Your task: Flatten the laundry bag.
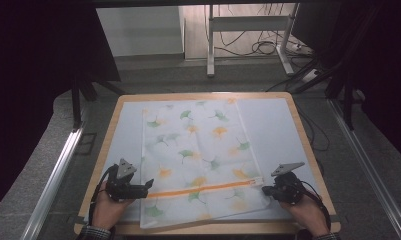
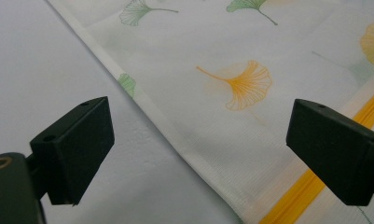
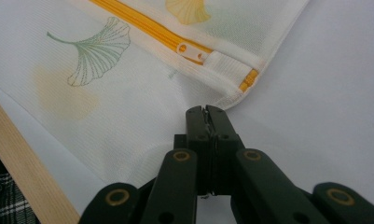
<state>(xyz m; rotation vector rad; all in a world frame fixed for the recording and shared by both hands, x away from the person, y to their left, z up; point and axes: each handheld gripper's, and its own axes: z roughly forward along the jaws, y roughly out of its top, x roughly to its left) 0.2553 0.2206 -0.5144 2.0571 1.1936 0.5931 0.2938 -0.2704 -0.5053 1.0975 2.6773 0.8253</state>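
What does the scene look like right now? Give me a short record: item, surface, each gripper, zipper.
item: mesh bag with leaf print, lying flat
surface: pale mat on a wooden table
left gripper: jaws open, at the bag's left edge, bag edge lying between them
right gripper: jaws shut, at the bag's corner by the zipper end; whether it pinches cloth, cannot tell
zipper: orange, closed, white pull near the right gripper

A zippered mesh bag (image 1: 198, 160) lies on the table (image 1: 308, 150), between both grippers.
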